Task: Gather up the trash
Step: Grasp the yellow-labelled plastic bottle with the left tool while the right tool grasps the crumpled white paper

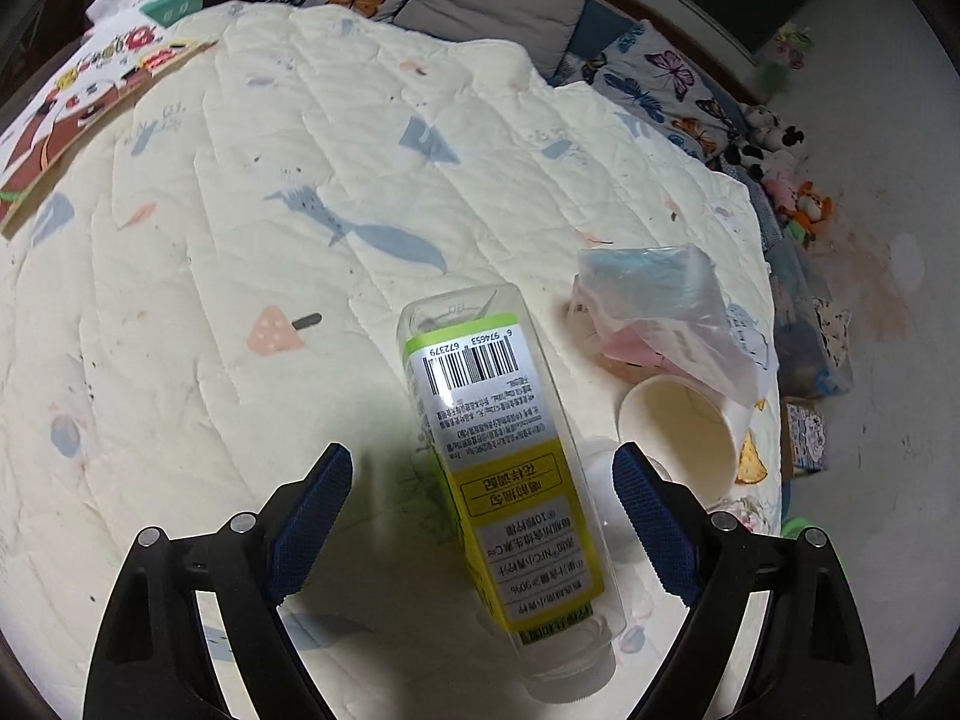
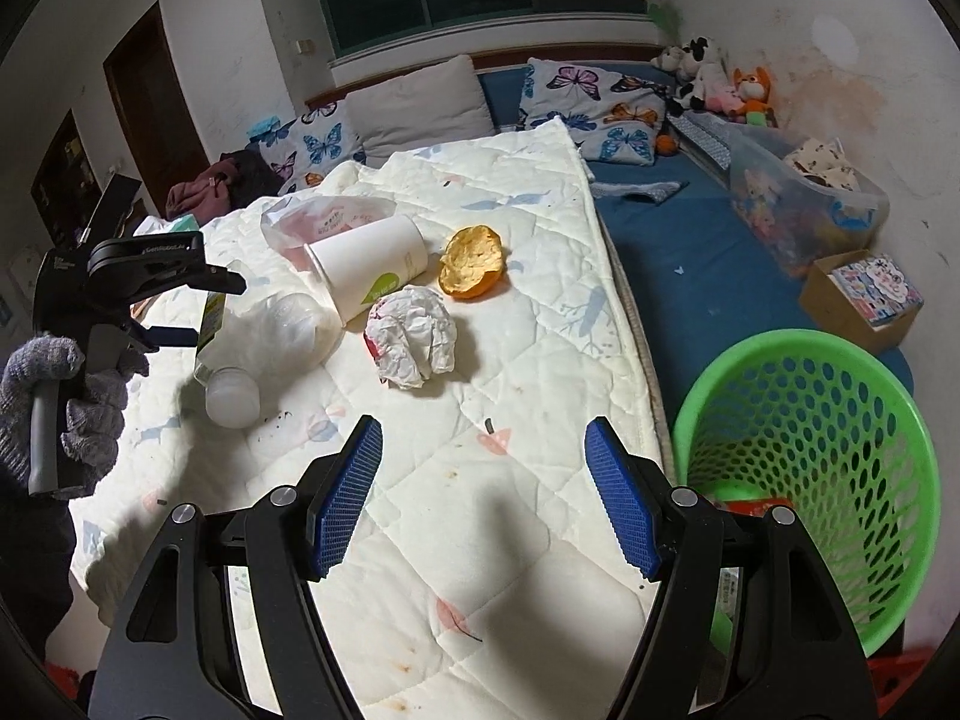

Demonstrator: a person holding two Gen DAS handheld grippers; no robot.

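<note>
Between the spread fingers of the left gripper (image 1: 480, 495), a clear juice bottle (image 1: 501, 480) is lying on the quilt (image 1: 210, 276), neither pad touching it.

Ahead of the right gripper (image 2: 483, 495), jaws gaping empty, crumpled paper (image 2: 414, 336) is lying; a green basket (image 2: 810, 474) is standing right of its right finger, while a gloved hand (image 2: 66, 396) is angling the other tool downward.

Barcode digits "6 974653 672379" on the juice bottle (image 1: 510, 468) label.

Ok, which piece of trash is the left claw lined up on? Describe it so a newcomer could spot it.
On the cream quilt covering the bed, litter lies clustered near the paper cup. The left claw straddles the clear plastic bottle lying on its side, the only item with a yellow-green label and barcode.
</note>
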